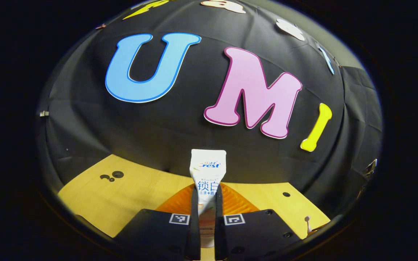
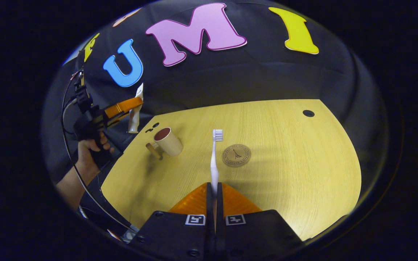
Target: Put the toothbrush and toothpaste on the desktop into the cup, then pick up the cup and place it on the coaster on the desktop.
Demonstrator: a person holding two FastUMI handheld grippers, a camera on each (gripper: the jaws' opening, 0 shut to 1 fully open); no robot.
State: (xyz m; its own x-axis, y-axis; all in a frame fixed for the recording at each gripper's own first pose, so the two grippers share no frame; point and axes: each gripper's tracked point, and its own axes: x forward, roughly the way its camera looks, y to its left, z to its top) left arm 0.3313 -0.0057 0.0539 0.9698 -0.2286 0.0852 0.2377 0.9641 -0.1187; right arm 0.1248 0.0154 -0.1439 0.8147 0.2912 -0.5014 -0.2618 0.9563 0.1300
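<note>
In the left gripper view, the left tongs (image 1: pixel 207 203) pinch the toothpaste (image 1: pixel 207 174) between both fingers; the tube stands upright out of them, its flat crimped end on top, lifted above the wooden bench (image 1: pixel 136 192).

In the right gripper view, the right tongs (image 2: pixel 214 197) are pressed onto the handle of the toothbrush (image 2: pixel 214 159), whose bristle head points straight ahead, away from the tongs. Just right of the brush head the round coaster (image 2: pixel 236 155) lies flat on the bench. Ahead and to the left the cup (image 2: pixel 168 142) stands with its handle toward the tongs. Farther left, a hand (image 2: pixel 89 150) holds the other tongs with the tube hanging beyond the bench edge.
</note>
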